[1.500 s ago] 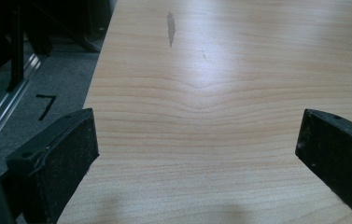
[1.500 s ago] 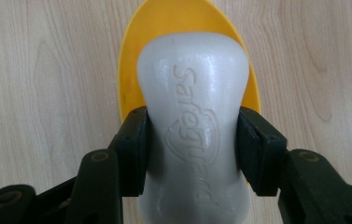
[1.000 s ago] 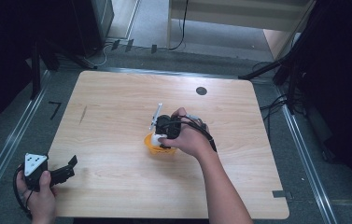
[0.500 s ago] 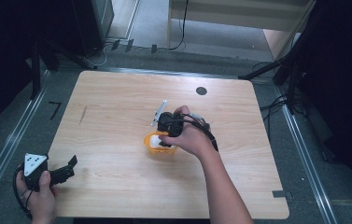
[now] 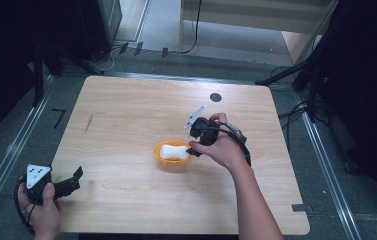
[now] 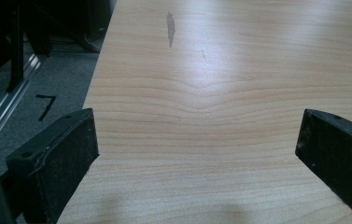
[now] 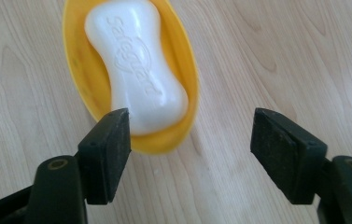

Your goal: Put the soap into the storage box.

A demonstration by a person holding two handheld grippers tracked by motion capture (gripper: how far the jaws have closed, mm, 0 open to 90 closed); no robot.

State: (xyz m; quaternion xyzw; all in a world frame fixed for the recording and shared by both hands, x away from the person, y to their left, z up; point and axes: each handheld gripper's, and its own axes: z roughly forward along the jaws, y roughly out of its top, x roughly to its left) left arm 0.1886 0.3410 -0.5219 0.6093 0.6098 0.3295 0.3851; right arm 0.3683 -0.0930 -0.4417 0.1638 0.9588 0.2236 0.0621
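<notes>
**A:** High view first: how are the arms posed?

**B:** The right forearm comes up from the bottom edge and angles toward the middle of the table (image 5: 126, 110). The right hand (image 5: 223, 147) is wrapped around the right hand-held gripper (image 5: 194, 148), whose jaws point left toward a yellow dish (image 5: 172, 159). The left hand (image 5: 43, 212) sits at the near left corner, holding the left hand-held gripper (image 5: 73, 181) just over the table's edge, jaws pointing right across the wood.

**A:** And the state of each one?

**B:** Both spread wide with nothing between the jaws. In the left gripper view the left hand-held gripper (image 6: 197, 154) shows only bare wood between its pads, with a dark smudge (image 6: 170, 28) farther off on the surface. In the right gripper view the right hand-held gripper (image 7: 190, 140) also has only bare wood between its jaws.

**A:** Where is the soap relative to that right one?

**B:** The white soap bar (image 7: 134, 65) lies lengthwise inside the yellow dish (image 7: 183, 70), with raised lettering on its top. The dish sits ahead of the jaws and off toward one side; one pad overlaps the dish's near rim in the picture, the other is over open table. Whether that pad touches the rim, I cannot tell.

**A:** And on the table overall?

**B:** The dish rests near the centre, just beside the right hand and well apart from the left hand-held gripper. A small dark round spot (image 5: 216, 97) sits on the far side.
</notes>
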